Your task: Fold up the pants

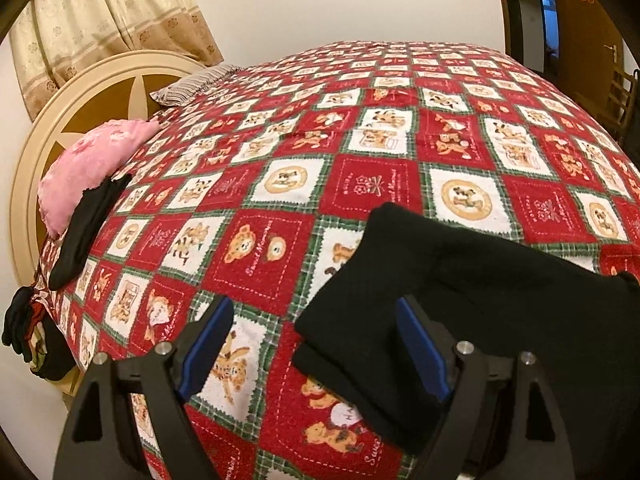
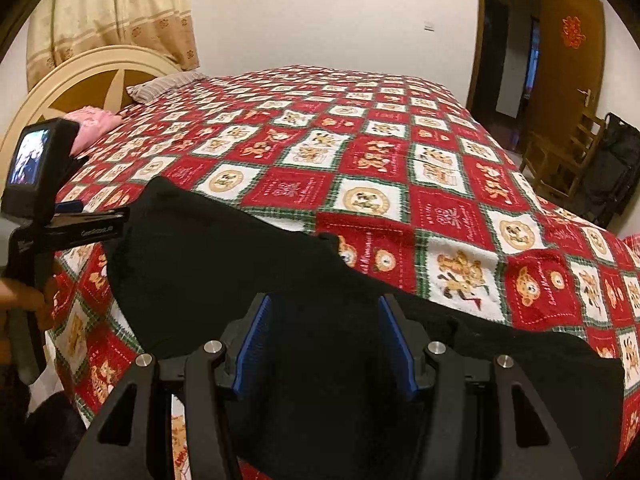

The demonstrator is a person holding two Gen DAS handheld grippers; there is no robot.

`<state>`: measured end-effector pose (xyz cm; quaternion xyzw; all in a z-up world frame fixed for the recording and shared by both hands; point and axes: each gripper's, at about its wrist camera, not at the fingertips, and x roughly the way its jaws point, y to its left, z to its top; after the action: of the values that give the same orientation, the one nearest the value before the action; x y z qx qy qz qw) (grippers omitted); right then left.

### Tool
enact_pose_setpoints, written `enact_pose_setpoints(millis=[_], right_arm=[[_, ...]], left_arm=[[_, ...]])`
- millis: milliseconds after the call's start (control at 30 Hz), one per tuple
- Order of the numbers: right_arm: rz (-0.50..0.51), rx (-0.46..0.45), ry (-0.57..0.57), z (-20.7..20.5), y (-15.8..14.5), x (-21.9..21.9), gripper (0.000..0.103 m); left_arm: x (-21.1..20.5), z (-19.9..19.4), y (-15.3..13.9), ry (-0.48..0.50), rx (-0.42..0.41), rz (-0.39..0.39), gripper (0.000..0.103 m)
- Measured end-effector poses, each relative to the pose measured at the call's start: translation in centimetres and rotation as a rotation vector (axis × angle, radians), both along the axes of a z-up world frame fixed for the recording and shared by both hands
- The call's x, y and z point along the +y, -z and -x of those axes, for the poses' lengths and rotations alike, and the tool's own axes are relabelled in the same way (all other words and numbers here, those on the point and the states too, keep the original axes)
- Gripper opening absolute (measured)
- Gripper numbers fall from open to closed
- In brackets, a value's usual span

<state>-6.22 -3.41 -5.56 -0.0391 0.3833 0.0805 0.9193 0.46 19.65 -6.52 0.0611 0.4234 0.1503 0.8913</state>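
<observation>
Black pants [image 1: 480,280] lie folded in layers on the near part of the red patchwork bedspread [image 1: 320,140]. My left gripper [image 1: 314,344] is open, its blue pads wide apart, hovering over the pants' left end, with the right finger above the cloth. In the right wrist view the pants [image 2: 240,248] stretch across the front of the bed [image 2: 360,140]. My right gripper [image 2: 326,340] is open above their middle, holding nothing. The left gripper's body and camera [image 2: 36,176] show at the left edge.
A pink pillow [image 1: 88,164] and a black garment [image 1: 88,228] lie by the cream headboard [image 1: 60,120]. A striped pillow [image 1: 192,86] is farther back. More dark clothes hang off the bed's left corner [image 1: 20,324]. A wooden chair [image 2: 560,160] and door [image 2: 572,60] stand at right.
</observation>
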Motion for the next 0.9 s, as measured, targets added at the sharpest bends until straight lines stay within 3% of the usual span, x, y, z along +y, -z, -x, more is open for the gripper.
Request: enact_pose_setpoints(millis=[167, 233, 433, 567, 667, 800, 900], right_arm=[[0.032, -0.001, -0.053, 0.1, 0.8, 1.7, 0.055], [0.04, 0.01, -0.077, 0.0, 1.2, 2.5, 0.045], [0.029, 0.128, -0.109, -0.8, 4.2, 3.6, 0.044], [0.027, 0.112, -0.11, -0.6, 4.2, 3.6, 0.044], [-0.033, 0.091, -0.095, -0.3, 3.6, 2.8, 0.044], [-0.038, 0.026, -0.082, 0.4, 2.1, 2.4, 0.044], [-0.037, 0.009, -0.074, 0.6, 1.5, 2.1, 0.044]], left_arm=[[0.1, 0.0, 0.2, -0.008, 0.011, -0.002, 0.086], [0.2, 0.0, 0.3, -0.011, 0.014, -0.003, 0.086], [0.9, -0.2, 0.5, -0.01, 0.032, 0.032, 0.087], [3.0, -0.3, 0.3, -0.05, 0.042, 0.076, 0.094], [4.6, 0.4, -0.5, -0.058, -0.002, 0.083, 0.095], [6.1, 0.9, -0.8, -0.051, -0.045, 0.214, 0.095], [5.5, 0.3, 0.2, -0.017, -0.011, 0.325, 0.095]])
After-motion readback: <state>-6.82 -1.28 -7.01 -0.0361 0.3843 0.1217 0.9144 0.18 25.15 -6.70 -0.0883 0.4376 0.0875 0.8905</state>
